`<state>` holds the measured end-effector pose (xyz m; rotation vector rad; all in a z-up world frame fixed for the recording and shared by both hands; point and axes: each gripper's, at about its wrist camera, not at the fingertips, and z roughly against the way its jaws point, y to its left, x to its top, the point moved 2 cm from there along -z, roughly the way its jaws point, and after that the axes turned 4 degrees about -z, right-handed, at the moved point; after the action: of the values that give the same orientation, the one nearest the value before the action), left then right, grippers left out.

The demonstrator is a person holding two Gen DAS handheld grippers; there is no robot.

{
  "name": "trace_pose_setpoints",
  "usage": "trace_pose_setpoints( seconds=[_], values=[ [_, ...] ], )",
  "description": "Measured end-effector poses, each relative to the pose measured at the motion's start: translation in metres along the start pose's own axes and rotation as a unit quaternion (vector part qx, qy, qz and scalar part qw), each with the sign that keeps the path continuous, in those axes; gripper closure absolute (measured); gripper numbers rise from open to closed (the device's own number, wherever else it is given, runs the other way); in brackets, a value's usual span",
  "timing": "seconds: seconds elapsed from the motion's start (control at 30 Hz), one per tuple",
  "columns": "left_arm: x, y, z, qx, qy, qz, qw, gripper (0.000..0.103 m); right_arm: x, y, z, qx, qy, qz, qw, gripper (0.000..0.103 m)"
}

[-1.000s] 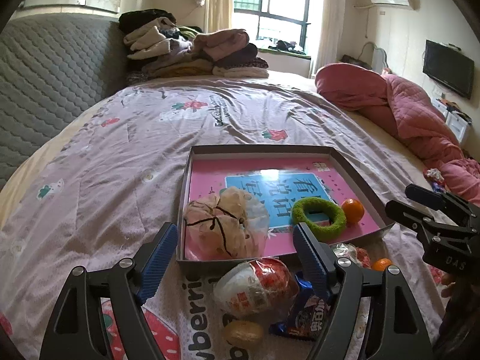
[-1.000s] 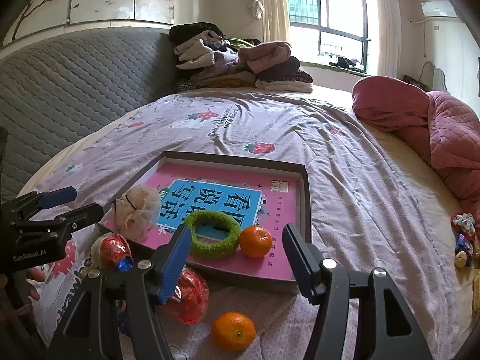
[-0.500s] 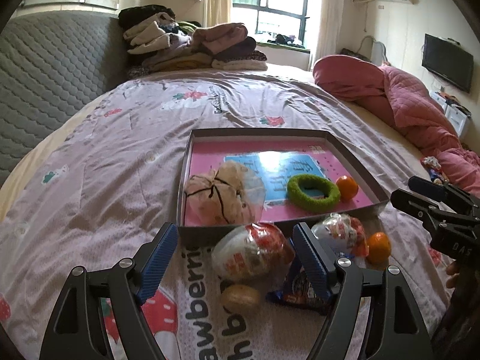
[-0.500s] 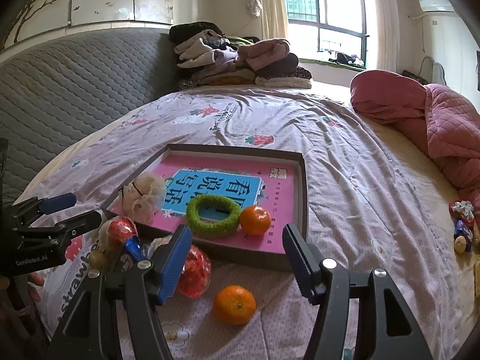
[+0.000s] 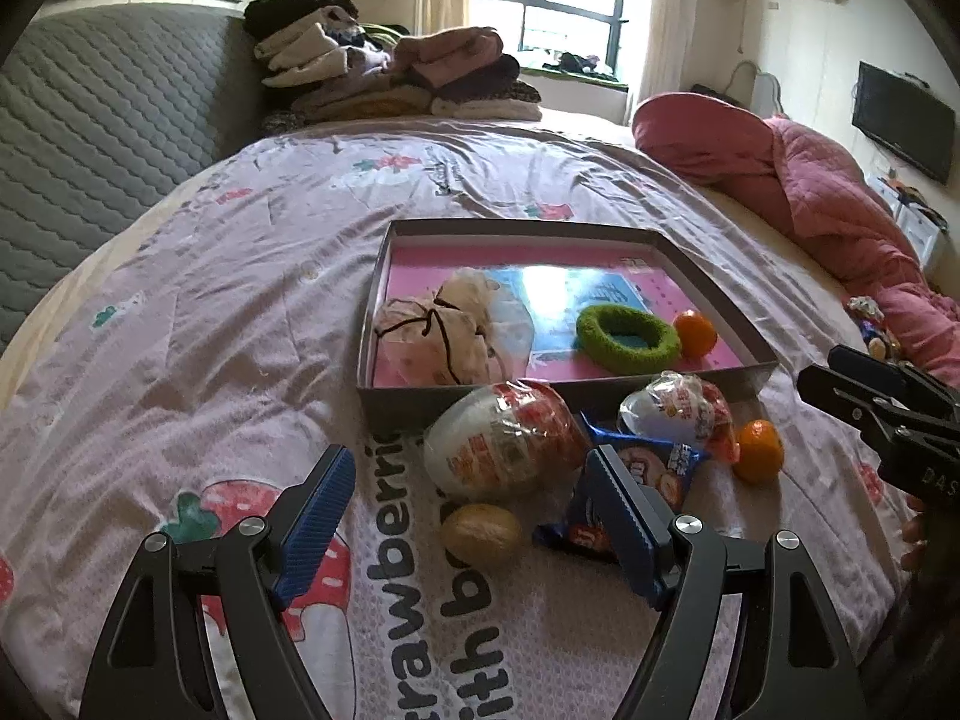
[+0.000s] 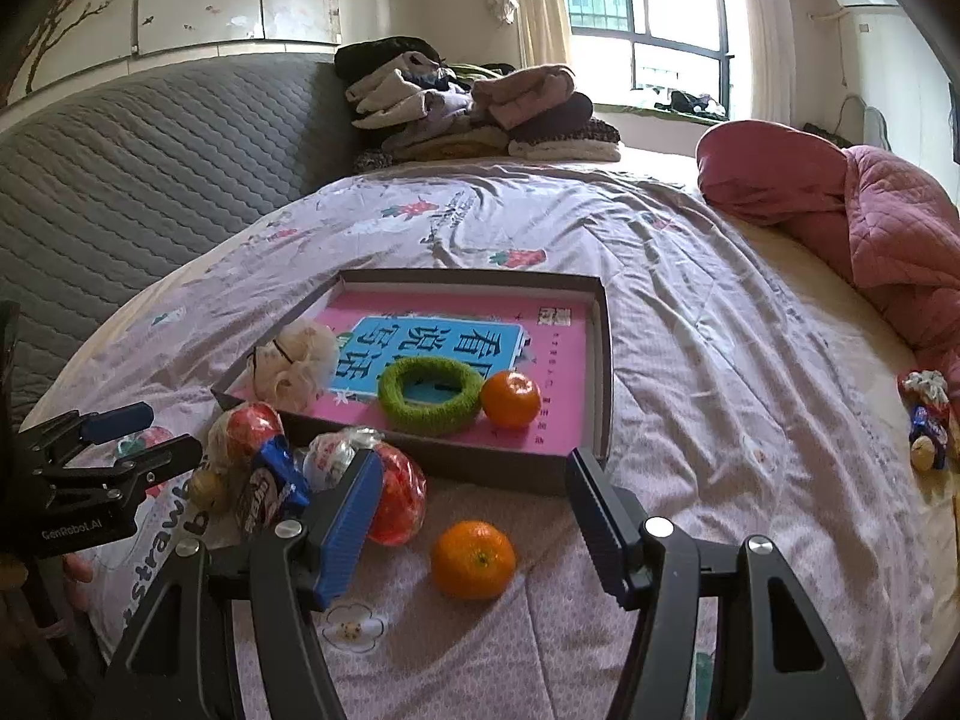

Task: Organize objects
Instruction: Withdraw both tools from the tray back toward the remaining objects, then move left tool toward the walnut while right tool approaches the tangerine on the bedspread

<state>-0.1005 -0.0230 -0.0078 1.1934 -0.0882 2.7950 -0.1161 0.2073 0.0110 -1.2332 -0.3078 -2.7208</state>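
Observation:
A shallow grey tray [image 5: 408, 408] [image 6: 603, 360] lined with a pink book lies on the bed. Inside it are a cream fabric bundle [image 5: 432, 336], a green ring [image 5: 624, 363] [image 6: 429, 420] and an orange [image 5: 695, 333]. In front of the tray lie a large wrapped egg [image 5: 504, 450], a smaller one [image 5: 678, 411], a blue snack packet [image 5: 654, 468], a brown nut [image 5: 480, 534] and a loose orange [image 6: 474, 558]. My left gripper [image 5: 471, 480] hovers open near the egg and nut, holding nothing. My right gripper [image 6: 474, 480] stands open and empty above the loose orange.
Folded clothes [image 5: 390, 72] are stacked at the bed's far end. A pink quilt [image 5: 810, 198] is bunched along the right side, and a grey quilted headboard [image 5: 90, 138] runs along the left. Small wrapped items [image 6: 927, 420] lie near the right edge.
Both grippers have drawn back a little from the tray, so the loose items in front of it show more fully. Neither jaw has changed its width.

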Motion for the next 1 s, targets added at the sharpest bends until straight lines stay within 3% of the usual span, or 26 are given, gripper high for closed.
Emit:
trace_pose_setpoints(
  seconds=[0.47,1.0],
  values=[
    [-0.017,0.000,0.001,0.001,0.018,-0.001,0.9998,0.023,-0.012,0.000,0.001,-0.002,0.010,-0.001,1.000,0.040],
    [-0.033,0.001,-0.003,-0.002,0.046,0.002,0.9990,0.023,-0.028,0.002,-0.014,-0.003,0.051,0.001,0.999,0.040]
  ],
)
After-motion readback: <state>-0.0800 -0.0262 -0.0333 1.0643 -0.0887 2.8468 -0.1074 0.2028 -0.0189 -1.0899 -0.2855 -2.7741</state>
